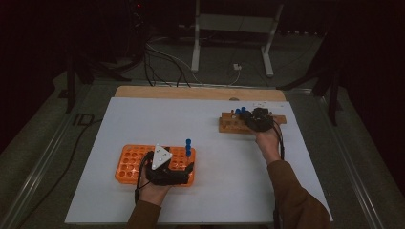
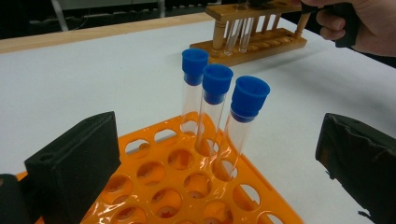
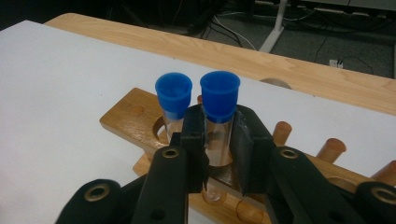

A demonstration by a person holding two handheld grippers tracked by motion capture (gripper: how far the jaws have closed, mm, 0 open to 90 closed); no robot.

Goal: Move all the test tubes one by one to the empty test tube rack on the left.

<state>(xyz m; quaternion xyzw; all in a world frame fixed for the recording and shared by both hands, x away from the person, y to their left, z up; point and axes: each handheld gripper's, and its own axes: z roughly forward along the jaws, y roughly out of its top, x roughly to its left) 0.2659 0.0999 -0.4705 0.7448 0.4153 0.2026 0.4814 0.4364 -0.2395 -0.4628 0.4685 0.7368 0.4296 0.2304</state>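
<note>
Black foam-faced fingers (image 3: 194, 140) of our right gripper (image 3: 219, 140) are clamped on a clear glass test tube (image 3: 220, 135) with a blue stopper, pads pressing its wall just under the cap. That tube stands upright in a hole of the wooden rack (image 3: 135, 116), a light-brown stand with a drilled top board and round pegs along its far side. A second blue-capped tube (image 3: 173, 102) stands just beside the gripped one, in the next hole. In the high view we see our right gripper (image 1: 258, 119) over the wooden rack (image 1: 229, 125) at the far right of the white sheet (image 1: 167, 119) covering the table.

Our left gripper (image 2: 210, 172) has its two blocky black jaws spread wide with nothing pinched between them. Between and beyond them lies the orange plastic rack (image 2: 187, 186), a glossy grid of round holes. Three clear tubes with blue stoppers (image 2: 215, 84) stand in a slanting row in it, apart from both jaws. From above, the left gripper (image 1: 167, 171) sits over the near edge of the orange rack (image 1: 129, 162), its grey three-cornered plate on top. Pale wood of the table (image 1: 191, 92) shows past the sheet's far edge.
</note>
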